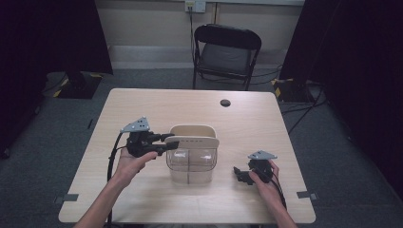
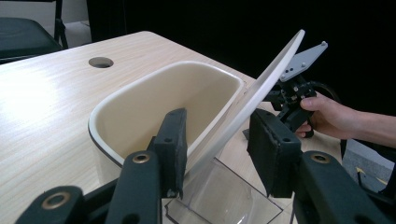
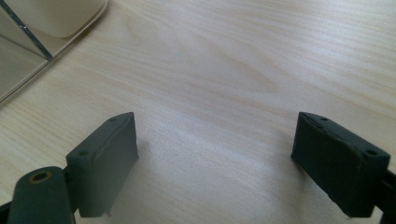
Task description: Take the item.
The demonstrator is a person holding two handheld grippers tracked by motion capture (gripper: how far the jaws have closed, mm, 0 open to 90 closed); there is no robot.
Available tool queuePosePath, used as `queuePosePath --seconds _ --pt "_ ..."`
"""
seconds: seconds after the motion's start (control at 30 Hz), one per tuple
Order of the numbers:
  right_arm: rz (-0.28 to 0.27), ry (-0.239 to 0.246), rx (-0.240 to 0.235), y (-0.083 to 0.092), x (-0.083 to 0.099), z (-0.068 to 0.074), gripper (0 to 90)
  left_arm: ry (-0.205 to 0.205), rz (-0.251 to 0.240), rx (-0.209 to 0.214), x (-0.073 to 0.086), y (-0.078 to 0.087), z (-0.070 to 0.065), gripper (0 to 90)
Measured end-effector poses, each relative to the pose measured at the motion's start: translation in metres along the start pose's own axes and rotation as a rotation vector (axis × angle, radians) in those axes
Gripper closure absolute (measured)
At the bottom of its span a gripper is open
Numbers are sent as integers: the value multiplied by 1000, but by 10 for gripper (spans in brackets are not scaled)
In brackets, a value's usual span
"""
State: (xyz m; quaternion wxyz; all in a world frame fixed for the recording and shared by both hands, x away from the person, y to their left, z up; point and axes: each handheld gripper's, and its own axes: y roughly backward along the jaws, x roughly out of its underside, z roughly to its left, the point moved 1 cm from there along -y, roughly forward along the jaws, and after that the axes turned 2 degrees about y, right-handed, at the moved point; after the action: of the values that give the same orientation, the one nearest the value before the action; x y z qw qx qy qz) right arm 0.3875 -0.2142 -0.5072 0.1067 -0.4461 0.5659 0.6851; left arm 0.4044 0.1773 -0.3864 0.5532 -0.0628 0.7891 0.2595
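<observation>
Forearms enter from the near edge of the tabletop [image 1: 142,102], one at each side. Left tool [image 1: 172,141]: carried in the left hand [image 1: 130,164], raised off the surface and pointing level toward the right, grey plate uppermost. Its jaws reach over the left rim of the bin [image 1: 192,156], a cream tub seated in a clear lower housing near mid-table. The cream lid [image 2: 247,102] stands tilted between the pads, its edge against the left one; the jaws are clamped on it at their narrowest. Right tool [image 1: 239,173]: held low in the right hand [image 1: 263,179], near the surface, pointing left toward the bin and well apart from it, jaws wide apart over bare wood, holding nothing.
</observation>
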Motion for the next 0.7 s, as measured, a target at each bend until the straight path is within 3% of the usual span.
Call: queuePosePath --seconds 0.7 --pt "-1 0 -1 0 0 0 135 17 -1 -7 0 -2 4 588"
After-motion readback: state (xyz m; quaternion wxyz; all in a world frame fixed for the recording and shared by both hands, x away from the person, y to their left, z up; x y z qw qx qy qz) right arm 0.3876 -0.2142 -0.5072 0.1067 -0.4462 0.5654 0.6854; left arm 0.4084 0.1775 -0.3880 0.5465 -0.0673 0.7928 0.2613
